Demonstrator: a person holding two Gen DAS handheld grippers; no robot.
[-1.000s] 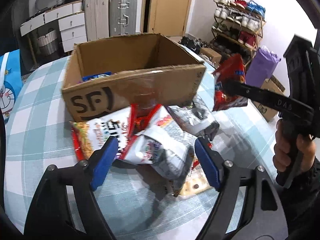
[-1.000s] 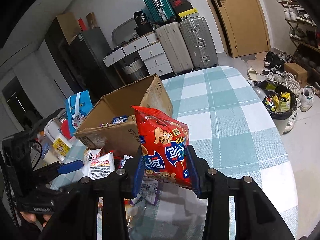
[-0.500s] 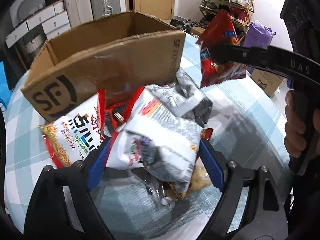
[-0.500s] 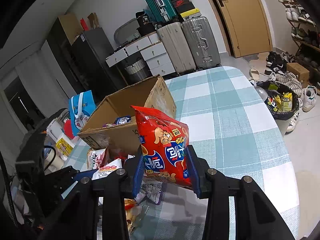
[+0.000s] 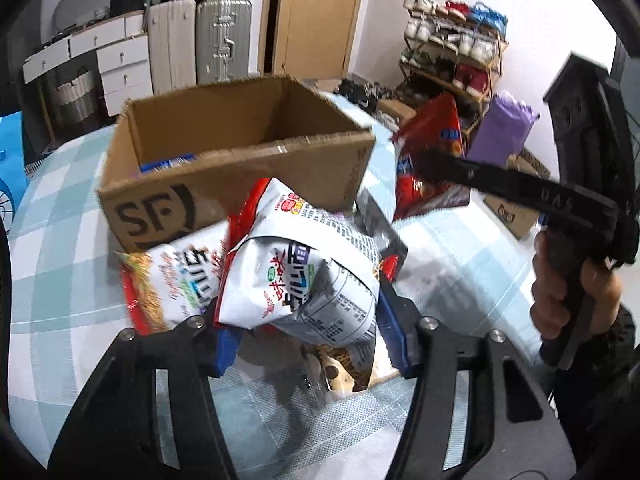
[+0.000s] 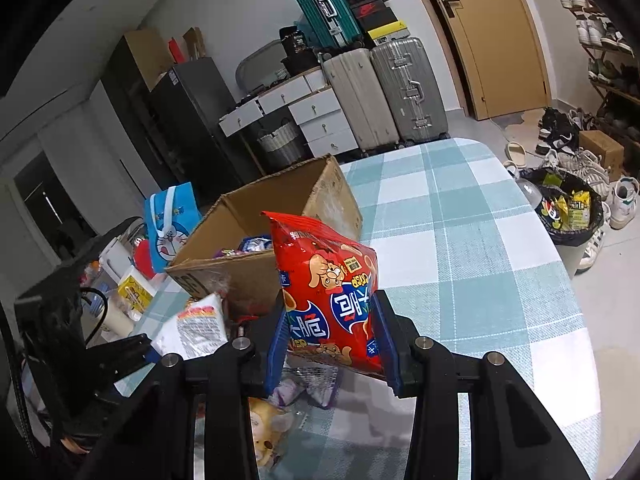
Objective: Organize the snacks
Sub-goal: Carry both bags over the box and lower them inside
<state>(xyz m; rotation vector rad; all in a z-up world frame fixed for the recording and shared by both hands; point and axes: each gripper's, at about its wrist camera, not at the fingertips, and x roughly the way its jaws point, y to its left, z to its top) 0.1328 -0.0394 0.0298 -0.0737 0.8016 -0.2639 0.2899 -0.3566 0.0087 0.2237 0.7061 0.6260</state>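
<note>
An open cardboard box (image 5: 240, 168) marked SF stands on the checked table; it also shows in the right wrist view (image 6: 256, 240), with a few packets inside. My left gripper (image 5: 308, 332) is shut on a white and red snack bag (image 5: 304, 268), lifted just above the pile in front of the box. My right gripper (image 6: 332, 344) is shut on a red snack bag (image 6: 332, 284), held upright in the air to the right of the box; the same bag shows in the left wrist view (image 5: 428, 164).
More snack packets (image 5: 176, 276) lie against the box's front, and others (image 6: 272, 428) lie under my right gripper. A blue bag (image 6: 168, 228) and cups stand at the table's left. A bin (image 6: 568, 216) and shoes sit on the floor right.
My left gripper moved in around the white and red bag, closed on it and raised it. My right gripper kept holding the red bag and rose slightly toward the box.
</note>
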